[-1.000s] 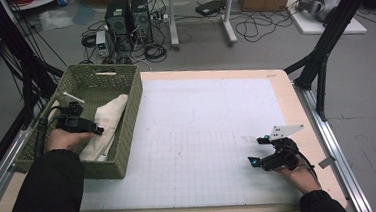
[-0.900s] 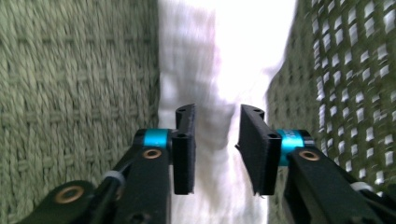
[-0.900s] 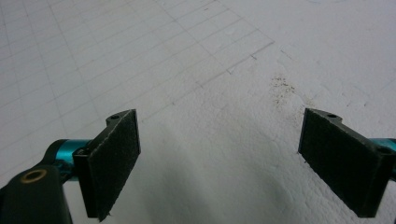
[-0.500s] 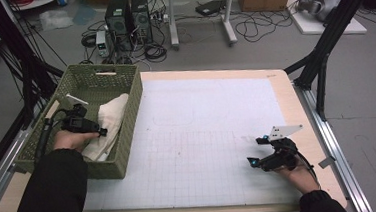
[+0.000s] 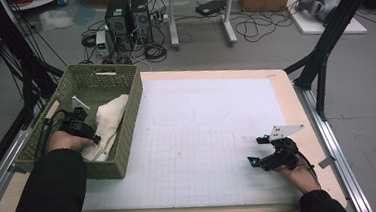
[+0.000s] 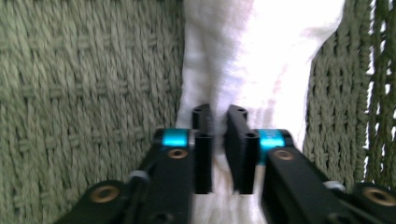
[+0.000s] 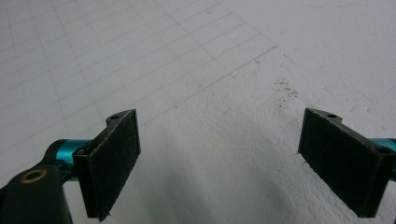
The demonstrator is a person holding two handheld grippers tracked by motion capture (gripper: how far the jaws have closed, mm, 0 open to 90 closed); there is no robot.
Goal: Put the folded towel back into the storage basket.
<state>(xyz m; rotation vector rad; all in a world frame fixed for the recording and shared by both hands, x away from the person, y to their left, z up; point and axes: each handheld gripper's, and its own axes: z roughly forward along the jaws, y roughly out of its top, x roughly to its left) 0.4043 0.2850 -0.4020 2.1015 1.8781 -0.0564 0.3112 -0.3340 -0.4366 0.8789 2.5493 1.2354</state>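
Cloth (image 6: 243,60) fold between closing jaws.

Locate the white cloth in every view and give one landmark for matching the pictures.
High view: the white cloth lies in the green woven basket at the table's left, beside the left gripper.
Left gripper view: the cloth runs from top centre downwards, with a fold pinched between the black fingers, which have just been closing.
Right gripper view: not in it; the gridded white mat lies there.
Shared landmark: the basket's green weave.
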